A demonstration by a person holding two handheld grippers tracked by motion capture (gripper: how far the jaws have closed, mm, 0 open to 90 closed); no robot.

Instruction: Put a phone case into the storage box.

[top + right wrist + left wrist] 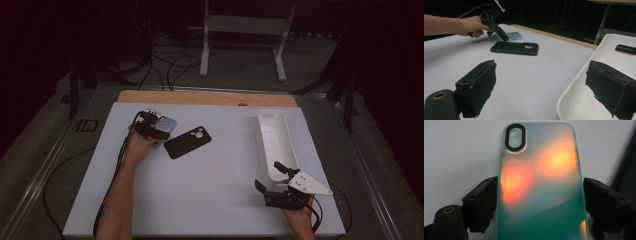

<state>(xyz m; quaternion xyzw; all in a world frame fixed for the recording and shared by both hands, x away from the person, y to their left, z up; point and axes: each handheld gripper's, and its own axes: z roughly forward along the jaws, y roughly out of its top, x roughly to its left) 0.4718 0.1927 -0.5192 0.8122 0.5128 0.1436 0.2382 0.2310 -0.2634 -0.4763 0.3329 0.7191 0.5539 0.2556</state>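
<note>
A: Where's the iridescent teal-and-orange phone case (540, 185)?
B: Flat on the white desk (200, 200), between the left gripper's (540, 202) spread jaws — just beside a matte black phone case (187, 142).
A: Right gripper (541, 85)?
B: Spread — astride the white plastic bin's (287, 150) rim.

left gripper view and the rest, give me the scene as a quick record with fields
surface: white table
left tool: straddles iridescent phone case, left pad at its edge, right pad apart
black phone case: flat, beside the iridescent one
white bin: right side, nothing seen inside
right tool: open, at the bin's near end, holds nothing
</note>
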